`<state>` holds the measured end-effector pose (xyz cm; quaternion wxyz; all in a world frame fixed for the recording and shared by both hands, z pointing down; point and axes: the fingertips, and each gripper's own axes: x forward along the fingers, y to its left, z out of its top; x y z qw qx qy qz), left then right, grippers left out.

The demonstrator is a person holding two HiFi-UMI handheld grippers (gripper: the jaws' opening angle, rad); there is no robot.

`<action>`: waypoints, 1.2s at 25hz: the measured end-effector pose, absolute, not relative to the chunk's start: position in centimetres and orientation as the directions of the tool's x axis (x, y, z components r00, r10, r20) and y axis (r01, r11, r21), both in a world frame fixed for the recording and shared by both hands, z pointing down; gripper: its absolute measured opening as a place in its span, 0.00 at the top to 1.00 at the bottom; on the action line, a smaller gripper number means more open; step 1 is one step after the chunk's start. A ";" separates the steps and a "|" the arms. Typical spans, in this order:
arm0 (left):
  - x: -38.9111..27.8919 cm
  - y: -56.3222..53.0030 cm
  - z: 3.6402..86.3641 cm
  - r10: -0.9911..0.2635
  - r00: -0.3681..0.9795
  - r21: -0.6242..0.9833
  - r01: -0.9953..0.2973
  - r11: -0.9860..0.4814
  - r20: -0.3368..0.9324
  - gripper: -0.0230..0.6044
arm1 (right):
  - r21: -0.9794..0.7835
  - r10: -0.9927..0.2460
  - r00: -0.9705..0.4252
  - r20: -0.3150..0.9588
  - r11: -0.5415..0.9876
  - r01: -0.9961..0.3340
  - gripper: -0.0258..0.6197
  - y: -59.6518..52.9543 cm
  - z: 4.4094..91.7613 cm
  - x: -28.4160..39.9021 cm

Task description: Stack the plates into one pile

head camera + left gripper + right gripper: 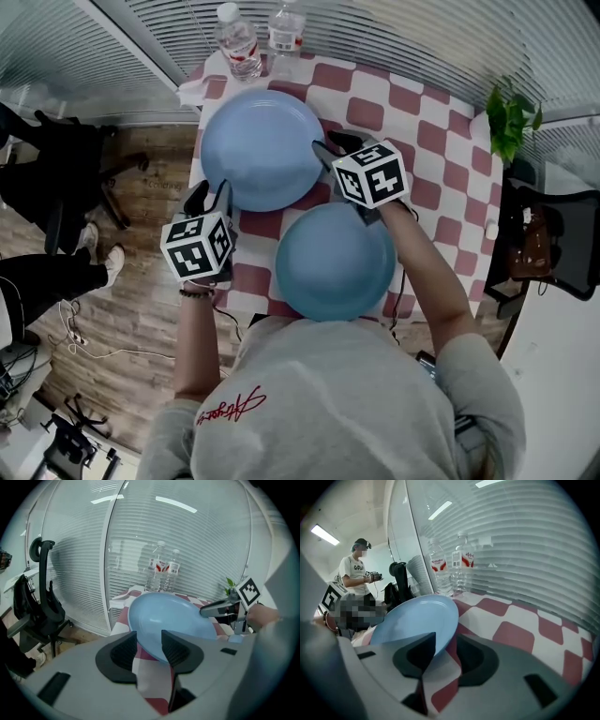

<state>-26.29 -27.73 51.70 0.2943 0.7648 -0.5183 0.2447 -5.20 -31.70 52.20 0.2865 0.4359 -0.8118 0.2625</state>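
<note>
A large light-blue plate (262, 150) lies at the far left of the red-and-white checked table (441, 141). A smaller blue plate (335, 261) sits nearer me, at the table's front edge. My left gripper (210, 194) is at the large plate's left rim. In the left gripper view the plate (164, 616) pokes its rim between the spread jaws of that gripper (149, 644), with cloth showing below it. My right gripper (333, 145) is at the plate's right rim. In the right gripper view the plate (415, 618) runs between that gripper's (445, 653) jaws, and a strip of cloth separates rim and right pad.
Two water bottles (239, 42) (286, 28) stand at the table's far left corner by a blinds-covered glass wall. A potted plant (511, 117) is at the right edge. An office chair (66, 178) stands left, a black chair (553, 234) right. Another person (356, 573) stands beyond.
</note>
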 end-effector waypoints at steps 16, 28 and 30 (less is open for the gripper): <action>-26.9 -28.8 54.0 -0.609 0.275 0.172 -0.959 -0.223 0.744 0.75 | -0.317 -0.467 -0.510 0.722 0.432 -0.844 0.78 -31.7 53.9 -5.7; -26.7 -28.8 50.5 -0.655 0.281 0.154 -0.957 -0.245 0.702 0.77 | -0.287 -0.520 -0.509 0.686 0.449 -0.846 0.79 -31.7 51.2 -5.4; -26.6 -28.7 49.6 -0.663 0.294 0.167 -0.954 -0.250 0.688 0.77 | -0.290 -0.527 -0.515 0.676 0.453 -0.843 0.79 -31.6 50.4 -5.4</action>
